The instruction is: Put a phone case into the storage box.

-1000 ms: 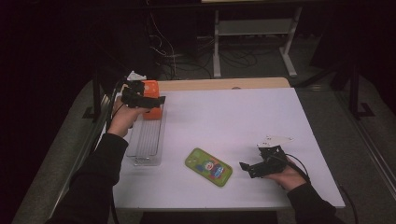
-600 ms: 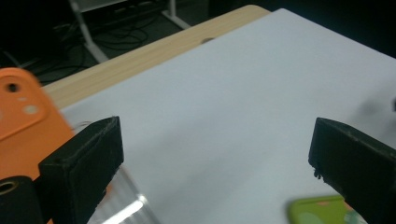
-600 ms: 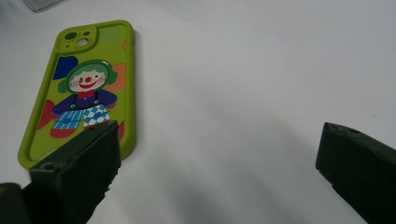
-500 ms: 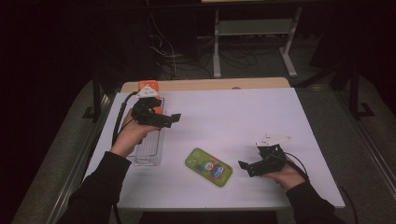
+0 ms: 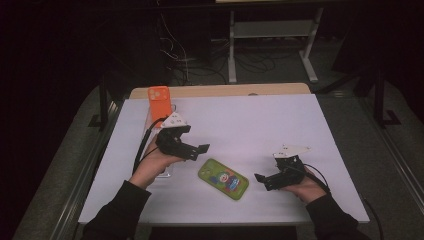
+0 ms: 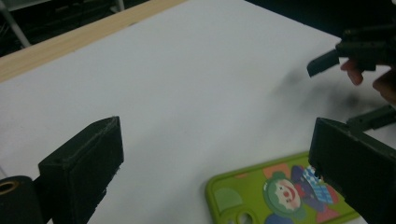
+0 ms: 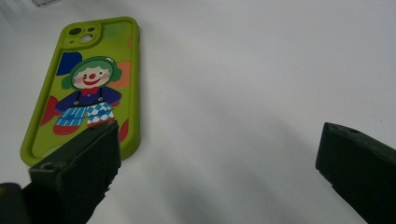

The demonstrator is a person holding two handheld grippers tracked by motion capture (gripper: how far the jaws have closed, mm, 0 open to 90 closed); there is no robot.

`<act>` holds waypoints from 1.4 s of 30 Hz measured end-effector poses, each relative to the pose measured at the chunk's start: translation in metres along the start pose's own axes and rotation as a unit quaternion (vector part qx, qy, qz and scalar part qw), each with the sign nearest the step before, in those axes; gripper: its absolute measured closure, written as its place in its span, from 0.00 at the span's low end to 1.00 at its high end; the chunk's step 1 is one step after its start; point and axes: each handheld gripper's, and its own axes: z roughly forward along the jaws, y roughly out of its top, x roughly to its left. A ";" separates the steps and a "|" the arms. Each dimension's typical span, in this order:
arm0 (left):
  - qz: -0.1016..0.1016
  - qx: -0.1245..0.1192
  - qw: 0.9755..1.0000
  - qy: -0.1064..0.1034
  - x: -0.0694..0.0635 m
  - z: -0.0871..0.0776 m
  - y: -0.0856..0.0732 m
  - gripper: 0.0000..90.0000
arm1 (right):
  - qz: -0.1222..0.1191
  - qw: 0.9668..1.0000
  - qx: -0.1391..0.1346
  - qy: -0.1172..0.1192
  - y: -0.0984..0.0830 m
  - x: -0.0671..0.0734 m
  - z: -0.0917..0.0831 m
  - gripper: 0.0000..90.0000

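My left tongs [image 5: 200, 149] hang over the left half of the white tabletop [image 5: 260, 120], jaws spread wide with nothing between them, pointing toward the right edge. In the left gripper view the two black jaws stand far apart — bare white surface fills the gap, and the top end of the green case [image 6: 285, 193] shows just below and between them, under the right-hand jaw.

That green case [image 5: 223, 178] lies flat near the near edge, a little left of the middle, between my two hands. It carries a clown picture, and it sits at a slant, its camera cut-out end toward my left hand [image 5: 152, 162]. Neither tongs touches it.

My right tongs [image 5: 264, 180] sit low near the near edge, right of the case, jaws aimed at it and likewise wide open and empty. In the right gripper view the case [image 7: 86, 88] lies ahead of the left-hand jaw, well clear of the right-hand one; only plain tabletop lies between the jaws. My right hand [image 5: 305, 187] rests close to the surface.

An orange case [image 5: 159, 102] stands near the far left corner, tilted up on end. A clear tray [image 5: 165, 172] lies along the left side under my left hand — most of it is hidden by my hand and the tongs, so I cannot tell what it holds.
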 end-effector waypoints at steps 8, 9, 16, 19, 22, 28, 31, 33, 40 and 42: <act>0.014 0.015 1.000 -0.014 -0.016 -0.003 -0.024 0.03 | 0.000 1.000 0.002 -0.001 0.001 -0.001 0.000 0.00; 0.013 0.012 1.000 -0.017 -0.018 -0.004 -0.027 0.03 | 0.000 1.000 0.001 -0.001 0.001 -0.001 0.000 0.00; 0.024 0.002 0.999 -0.026 -0.026 -0.010 -0.048 0.03 | 0.008 1.000 0.003 -0.005 0.001 -0.001 -0.001 0.00; 0.027 -0.005 0.999 -0.034 -0.027 -0.007 -0.056 0.03 | 0.011 1.000 0.003 -0.008 0.002 0.000 -0.001 0.00; 0.039 -0.016 0.999 -0.034 -0.030 -0.004 -0.059 0.03 | 0.013 1.000 0.006 -0.009 0.005 0.002 -0.001 0.00; 0.019 -0.022 0.998 -0.047 -0.024 -0.005 -0.060 0.03 | 0.016 1.000 0.008 -0.007 0.012 0.002 -0.002 0.00; 0.018 -0.021 0.999 -0.046 -0.020 -0.005 -0.061 0.03 | 0.019 1.000 0.010 -0.006 0.017 0.002 -0.005 0.00; 0.017 -0.021 0.999 -0.046 -0.019 -0.004 -0.062 0.03 | 0.019 1.000 0.015 -0.002 0.021 0.002 -0.006 0.00; 0.020 -0.015 0.999 -0.047 -0.017 -0.002 -0.064 0.03 | 0.013 1.000 0.022 0.018 0.039 0.007 -0.006 0.00; 0.020 -0.015 0.999 -0.045 -0.017 -0.002 -0.064 0.03 | 0.015 0.999 0.024 0.024 0.044 0.010 -0.004 0.00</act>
